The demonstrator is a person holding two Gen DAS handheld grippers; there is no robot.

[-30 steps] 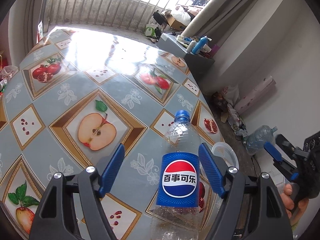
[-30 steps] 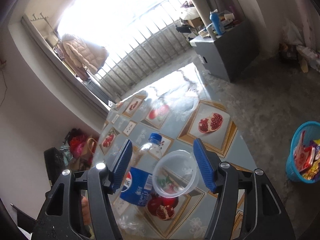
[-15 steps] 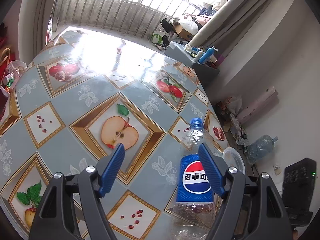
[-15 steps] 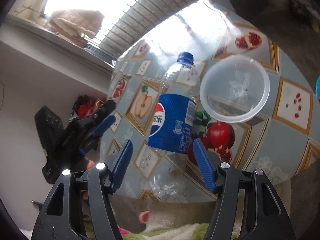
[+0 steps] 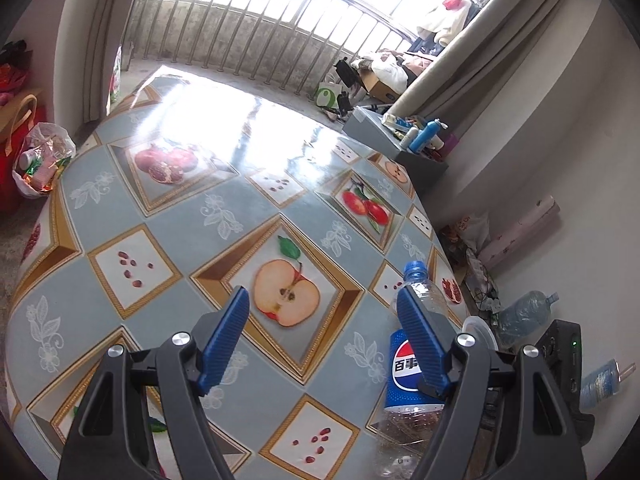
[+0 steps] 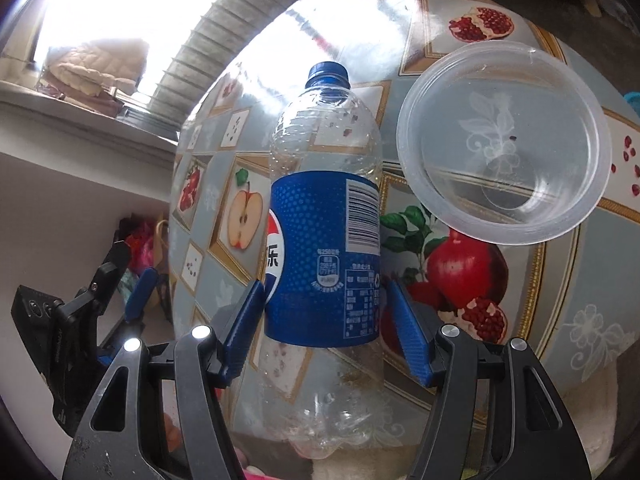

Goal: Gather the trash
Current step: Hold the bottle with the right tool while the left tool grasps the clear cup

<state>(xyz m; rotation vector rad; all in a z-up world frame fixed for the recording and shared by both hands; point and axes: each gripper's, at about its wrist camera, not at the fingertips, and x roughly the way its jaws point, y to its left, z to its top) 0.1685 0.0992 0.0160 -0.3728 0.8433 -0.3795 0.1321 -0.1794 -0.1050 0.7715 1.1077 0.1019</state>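
Observation:
An empty clear Pepsi bottle [image 6: 324, 216] with a blue label and blue cap stands upright near the table's edge. My right gripper [image 6: 326, 330] is open, its blue pads on either side of the bottle's label, close to it. A clear plastic cup [image 6: 504, 140] stands just right of the bottle. In the left wrist view the bottle [image 5: 404, 360] shows partly behind the right finger [image 5: 420, 340] of my left gripper [image 5: 324, 344], which is open and empty above the table. The cup's rim [image 5: 478, 330] shows beyond the bottle.
The round table [image 5: 200, 216] has a fruit-patterned cloth. A bag of trash [image 5: 40, 160] sits on the floor at the left. A large water jug [image 5: 524, 312] and a grey cabinet [image 5: 400, 140] stand at the right. My left gripper [image 6: 140, 292] shows left of the table.
My right gripper has closed in on the bottle, which now stands between its pads. My left gripper has drawn back and to the left, so the bottle now lies behind its right finger.

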